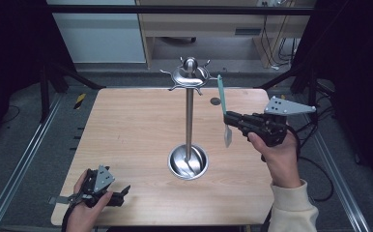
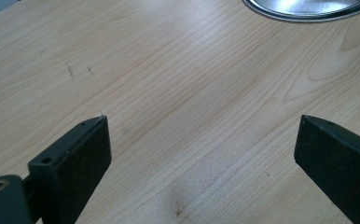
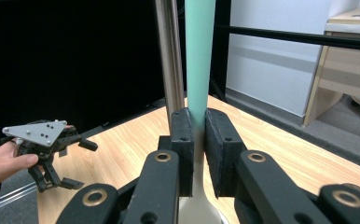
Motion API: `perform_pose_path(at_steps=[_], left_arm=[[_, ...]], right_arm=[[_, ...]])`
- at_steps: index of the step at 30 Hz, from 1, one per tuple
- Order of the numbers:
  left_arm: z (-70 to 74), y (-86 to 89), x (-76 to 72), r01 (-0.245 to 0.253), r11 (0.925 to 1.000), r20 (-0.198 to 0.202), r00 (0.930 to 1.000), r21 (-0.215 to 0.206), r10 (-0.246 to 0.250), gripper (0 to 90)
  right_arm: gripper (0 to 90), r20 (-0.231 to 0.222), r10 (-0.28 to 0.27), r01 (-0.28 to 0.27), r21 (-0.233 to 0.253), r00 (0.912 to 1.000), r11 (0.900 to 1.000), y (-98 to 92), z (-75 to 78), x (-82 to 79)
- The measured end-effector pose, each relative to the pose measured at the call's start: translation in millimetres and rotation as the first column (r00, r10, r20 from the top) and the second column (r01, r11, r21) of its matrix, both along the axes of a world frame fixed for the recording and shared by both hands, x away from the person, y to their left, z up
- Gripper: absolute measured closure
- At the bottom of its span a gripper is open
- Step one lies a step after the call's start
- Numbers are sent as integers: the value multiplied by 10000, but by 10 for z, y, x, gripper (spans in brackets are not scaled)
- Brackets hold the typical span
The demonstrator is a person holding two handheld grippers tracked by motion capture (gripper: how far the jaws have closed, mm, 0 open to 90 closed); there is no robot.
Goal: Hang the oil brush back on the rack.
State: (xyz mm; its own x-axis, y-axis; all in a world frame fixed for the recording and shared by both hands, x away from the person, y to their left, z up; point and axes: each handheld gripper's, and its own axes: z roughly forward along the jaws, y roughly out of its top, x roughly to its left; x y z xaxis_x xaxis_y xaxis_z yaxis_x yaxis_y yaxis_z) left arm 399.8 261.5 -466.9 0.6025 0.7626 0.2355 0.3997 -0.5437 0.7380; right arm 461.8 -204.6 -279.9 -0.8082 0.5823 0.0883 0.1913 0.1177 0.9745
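A metal utensil stand rises from a round steel base at the table's middle, with curved hooks at its top. My right gripper is shut on a spoon with a teal handle and pale bowl, held upright to the right of the pole. In the right gripper view the teal handle stands between the pads beside the pole. My left gripper rests open near the table's front left corner, its jaws wide over bare wood.
The wooden table has free room left and right of the stand. A small dark round mark lies at the back right. Black frame bars and a desk stand beyond the table. The stand's base rim lies ahead of the left gripper.
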Motion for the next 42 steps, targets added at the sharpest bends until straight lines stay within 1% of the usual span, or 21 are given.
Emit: perform_pose_path(at_steps=[7, 10, 13, 14, 16, 19, 26, 38, 40, 42], left_arm=[[0, 0, 0, 4, 10000, -1, 10000, -3, -4, 33], [-1, 0, 0, 0, 10000, -1, 10000, 6, 0, 33], [-2, -2, -1, -4, 10000, 11, 10000, -5, 4, 33], [-3, -4, -1, -4, 10000, 16, 10000, 1, 4, 33], [-3, -5, -1, 7, 10000, 12, 10000, 2, -7, 33], [-4, -6, -1, 12, 10000, 10, 10000, 12, -12, 33], [-3, -10, -3, 11, 10000, 25, 10000, 44, -11, 33], [-5, -11, -1, 17, 10000, 14, 10000, 56, -17, 33], [-5, -11, -1, 15, 10000, 17, 10000, 53, -15, 33], [-4, -12, -3, 20, 10000, 15, 10000, 63, -20, 33]], right_arm=[[823, -44, 29, -29, -10, 10000, 10000, 84, -32, 19], [823, 15, 45, -44, -38, 10000, 10000, 118, -53, 29], [823, 25, 5, -6, 61, 10000, 10000, 163, -85, 37], [823, 179, -136, 135, 52, 9997, 9999, 187, -98, 36], [823, 300, -287, 286, 35, 9991, 9996, 205, -109, 33], [823, 323, -412, 409, 105, 9986, 9991, 226, -123, 33], [823, 567, -738, 725, 251, 9957, 9971, 292, -169, 53], [821, 559, -732, 715, 317, 9957, 9969, 315, -183, 69], [820, 583, -724, 706, 326, 9957, 9970, 322, -184, 74], [806, 705, -699, 684, 239, 9951, 9974, 339, -181, 73]])
